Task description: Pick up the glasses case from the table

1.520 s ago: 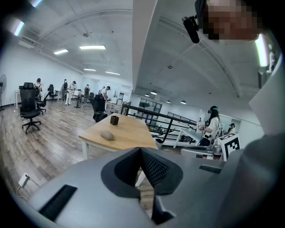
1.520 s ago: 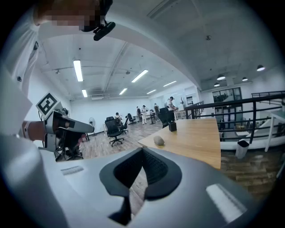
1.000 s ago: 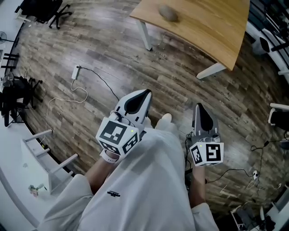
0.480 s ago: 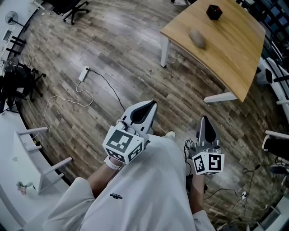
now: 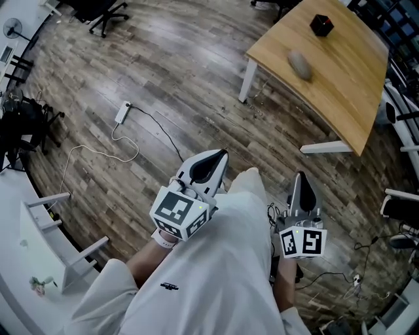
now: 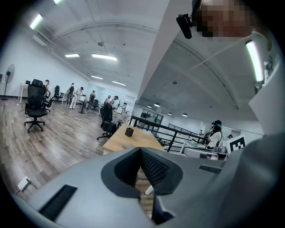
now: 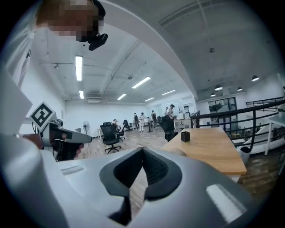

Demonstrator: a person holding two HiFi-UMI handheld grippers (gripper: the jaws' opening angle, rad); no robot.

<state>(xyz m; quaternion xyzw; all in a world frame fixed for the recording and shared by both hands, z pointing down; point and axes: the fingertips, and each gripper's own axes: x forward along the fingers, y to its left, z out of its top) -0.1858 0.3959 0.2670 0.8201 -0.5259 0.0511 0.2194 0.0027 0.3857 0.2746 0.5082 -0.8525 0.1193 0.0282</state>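
The glasses case is a grey-brown oval lying on the wooden table at the upper right of the head view, with wood floor between it and both grippers. My left gripper is held out over the floor, shut and empty. My right gripper is level with it to the right, also shut on nothing. In the right gripper view the case peeks just above the closed jaws. In the left gripper view the table lies beyond the closed gripper.
A small black box stands on the table's far end. A power strip with cable lies on the floor at left. Office chairs stand far left, white furniture at the near left, more chairs at right.
The person has walked forward. The table and case have slid down and to the right in the head view, and the black box has come into sight. Both grippers stayed shut.
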